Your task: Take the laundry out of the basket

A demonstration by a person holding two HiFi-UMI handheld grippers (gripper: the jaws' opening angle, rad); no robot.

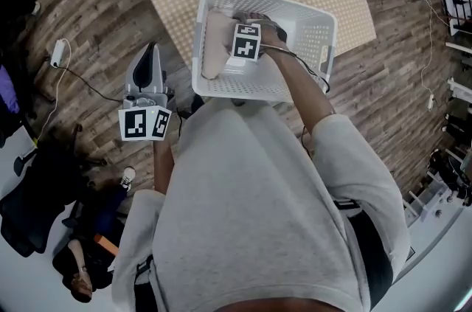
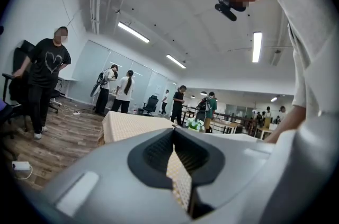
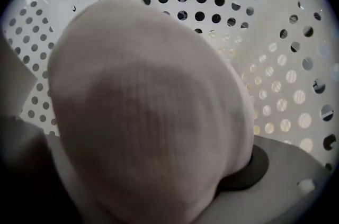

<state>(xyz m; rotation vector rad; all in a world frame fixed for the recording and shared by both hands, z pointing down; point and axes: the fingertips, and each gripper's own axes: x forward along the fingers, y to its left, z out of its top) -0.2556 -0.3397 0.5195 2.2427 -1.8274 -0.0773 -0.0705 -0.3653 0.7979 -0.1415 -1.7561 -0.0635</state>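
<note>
Left of the basket (image 1: 316, 37), the left gripper (image 1: 150, 56) hangs over the wood floor (image 1: 88, 1), near the basket's left wall but not touching it. Its own view shows the jaws clenched, tips meeting with nothing between them, and the checked table (image 2: 132, 125) showing through the gap behind the tips. It points about level, across the table.

There is one basket, white plastic with walls full of round holes, and it stands at the near edge of the table. One garment (image 1: 213, 43) can be made out in it, a pale pink knit piece. It lies along the basket's left wall and reaches up close to the rim. Whether more laundry lies under it cannot be told.

Just right of the garment, the right gripper (image 1: 243, 49) is down inside the basket, pointing steeply at its bottom, with its marker cube below the rim. In its own view the garment (image 3: 143, 112) bulges up close and fills most of the frame, with the holed basket wall (image 3: 222, 0) behind. The jaws are spread wide, released, with the knit between them. It lies over the dark pad (image 3: 258, 167) on the right without being pinched. The other jaw is hidden under the cloth.

Two grippers, one basket, one garment.
</note>
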